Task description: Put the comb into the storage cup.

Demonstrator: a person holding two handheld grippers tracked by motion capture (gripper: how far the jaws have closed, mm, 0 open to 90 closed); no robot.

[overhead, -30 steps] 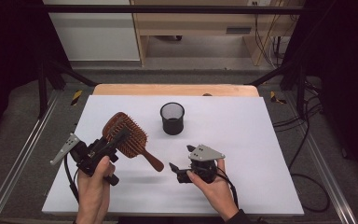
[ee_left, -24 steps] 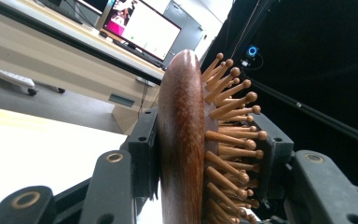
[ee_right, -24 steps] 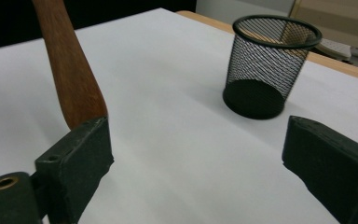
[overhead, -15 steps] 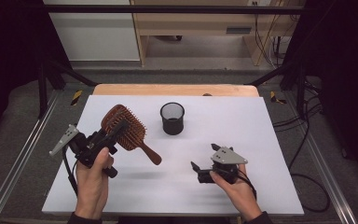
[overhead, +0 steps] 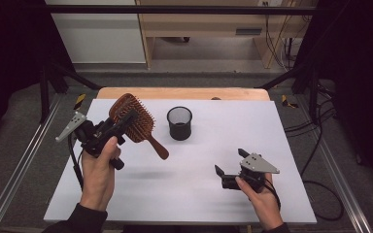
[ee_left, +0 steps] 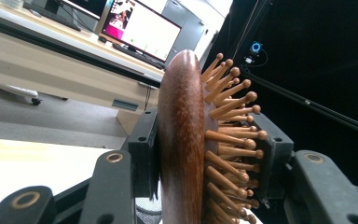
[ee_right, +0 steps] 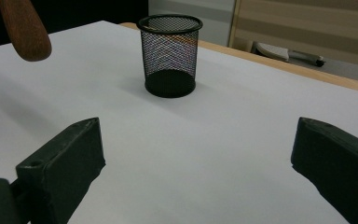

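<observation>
Since the earlier frames, the brown wooden paddle hairbrush (overhead: 135, 124) has been lifted clear of the white table top (overhead: 199, 189) and carried up and to the left in the left tongs (overhead: 118, 127). The right tongs (overhead: 229, 170) have been drawn back toward the near right corner, well apart from the brush, and their jaws have just been opening; nothing is seen between them.

Left tongs: closed on the brush head, one pad against the smooth wooden back (ee_left: 179, 140), the other against the ball-tipped wooden pins (ee_left: 228, 140). The brush is held edge-on between the jaws, with its handle (overhead: 156, 147) sloping down and away to the right of the tongs, unsupported.

Right tongs: jaws stood wide and empty, low over the table. Ahead of them stands the black wire-mesh pen cup (ee_right: 169, 55), upright; nothing is seen in it. The handle end (ee_right: 24, 29) is seen hanging above and left of those jaws.

Handling, as judged: the brush is rigid and light to moderate in weight. The polished back is likely to slip; the pins give a less even seat and may be bent if squeezed hard. The narrow handle is judged the better place for a second hold.

Count: one hairbrush, one mesh cup, two tongs.
</observation>
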